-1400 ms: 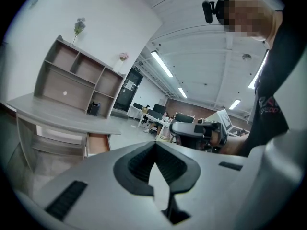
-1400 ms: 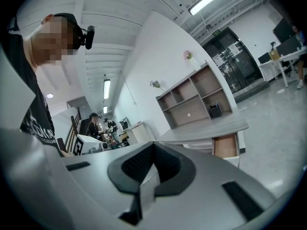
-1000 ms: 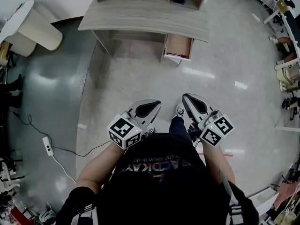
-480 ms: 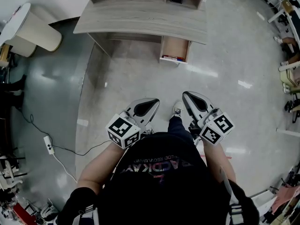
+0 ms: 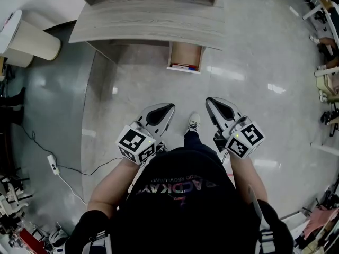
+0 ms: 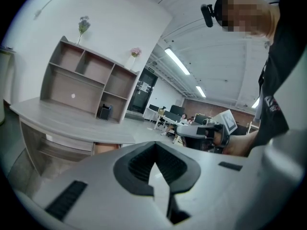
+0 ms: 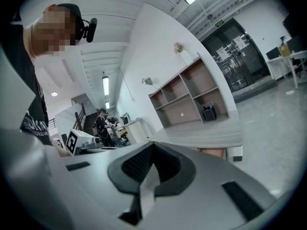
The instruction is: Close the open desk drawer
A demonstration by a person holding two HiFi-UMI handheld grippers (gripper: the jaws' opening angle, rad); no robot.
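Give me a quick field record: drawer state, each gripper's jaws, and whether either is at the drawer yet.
drawer: open, sticking out under the right part of the desk
drawer contents: flat items at its front, kind unclear
left gripper: jaws shut, empty
right gripper: jaws shut, empty
contact: none; both grippers short of the drawer, floor between

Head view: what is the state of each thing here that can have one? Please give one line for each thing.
desk drawer: open, pulled out from under the desk top, with flat items at its front.
left tongs: shut, holding nothing, apart from the drawer.
right tongs: shut, holding nothing, apart from the drawer.
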